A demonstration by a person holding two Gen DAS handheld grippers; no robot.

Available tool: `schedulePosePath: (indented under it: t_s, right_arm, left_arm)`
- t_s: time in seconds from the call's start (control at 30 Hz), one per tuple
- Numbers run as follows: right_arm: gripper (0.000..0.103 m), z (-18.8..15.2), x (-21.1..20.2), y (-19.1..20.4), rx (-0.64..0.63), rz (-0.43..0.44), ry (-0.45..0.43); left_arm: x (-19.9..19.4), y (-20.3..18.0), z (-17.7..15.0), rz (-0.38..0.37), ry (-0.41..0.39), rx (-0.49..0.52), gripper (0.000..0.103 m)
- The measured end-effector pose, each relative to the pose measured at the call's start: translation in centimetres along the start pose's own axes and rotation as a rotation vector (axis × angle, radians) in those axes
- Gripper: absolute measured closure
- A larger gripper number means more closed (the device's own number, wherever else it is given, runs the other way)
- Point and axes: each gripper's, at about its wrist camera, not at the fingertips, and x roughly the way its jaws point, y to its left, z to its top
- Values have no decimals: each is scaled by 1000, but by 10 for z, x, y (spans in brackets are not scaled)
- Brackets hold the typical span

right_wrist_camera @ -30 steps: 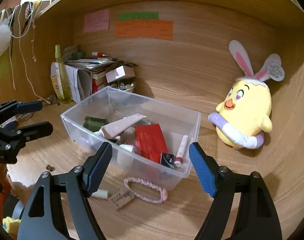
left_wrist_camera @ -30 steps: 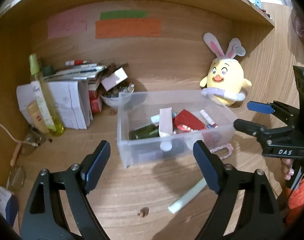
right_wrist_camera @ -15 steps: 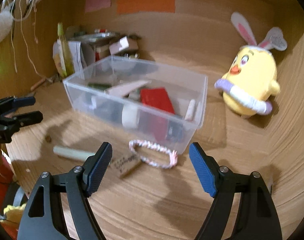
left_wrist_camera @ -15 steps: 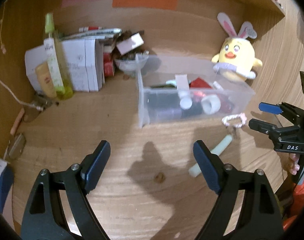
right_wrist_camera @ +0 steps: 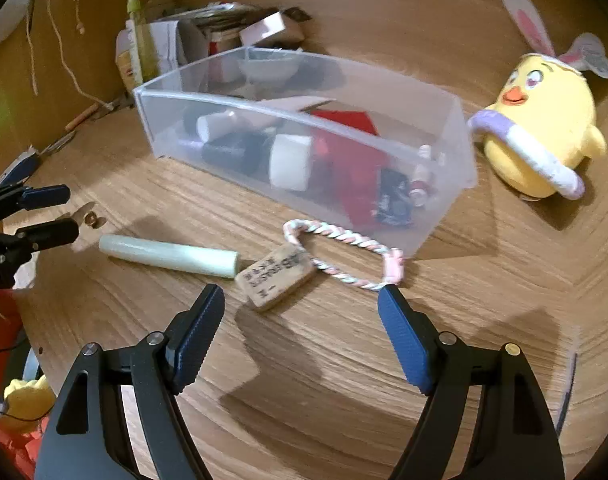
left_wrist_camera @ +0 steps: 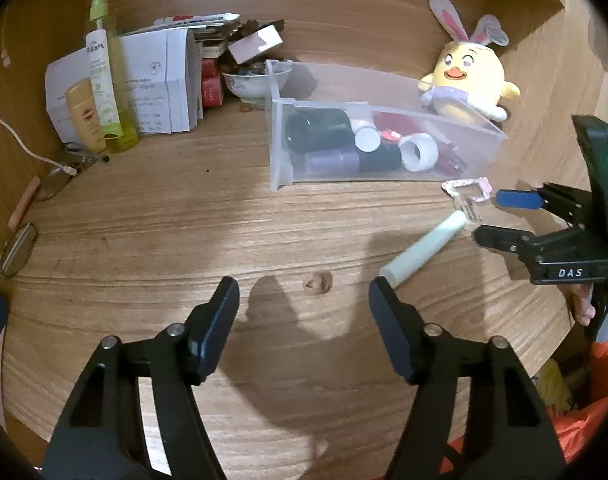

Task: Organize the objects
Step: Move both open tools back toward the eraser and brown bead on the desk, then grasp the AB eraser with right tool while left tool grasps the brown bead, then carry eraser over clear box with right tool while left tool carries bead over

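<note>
Hovering grippers over loose desk items by the bin

Left gripper (left_wrist_camera: 304, 300) points down at bare wooden desk (left_wrist_camera: 144, 220), jaws closing, nothing between them; a pale green stick (left_wrist_camera: 424, 246) lies just beside its right fingertip. Right gripper (right_wrist_camera: 302, 312) has jaws wide, empty. Just ahead of it lie a wooden tag (right_wrist_camera: 278, 278) and the pink-white braided loop (right_wrist_camera: 344, 254) attached to it; the loop's far end touches the right finger. Clear plastic bin (right_wrist_camera: 444, 128) sits just behind the loop, holding bottles, a white tube and a red packet. Yellow chick plush (right_wrist_camera: 540, 120) stands right of the bin.
</note>
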Motion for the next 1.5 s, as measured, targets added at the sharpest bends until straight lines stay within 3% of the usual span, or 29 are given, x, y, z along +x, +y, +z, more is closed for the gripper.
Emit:
schedulePosePath:
  t_s: [0.23,0.5,0.6,0.73,1.0,1.5]
  right_arm:
    - [42,5,9,10,-35,12,19]
    - [51,12,12,6,-29,23,15]
    - [61,14,14,4,-18,33,10]
    - [61,14,14,3,-13,35,4]
    - [62,9,1,-1,11,37,-40]
    - [62,15,-47,-10,49,44,-174]
  left_arm:
    - [7,0,2,-9,16,8,59]
    - [16,-5,4,-30,31,4,69]
    - [17,-10,3,-28,21,27,72]
    - [17,-11,4,-30,18,33,91]
    - [13,-11,3,-16,-1,18,92]
    - [-17,-27,31,-62,-134,1,91]
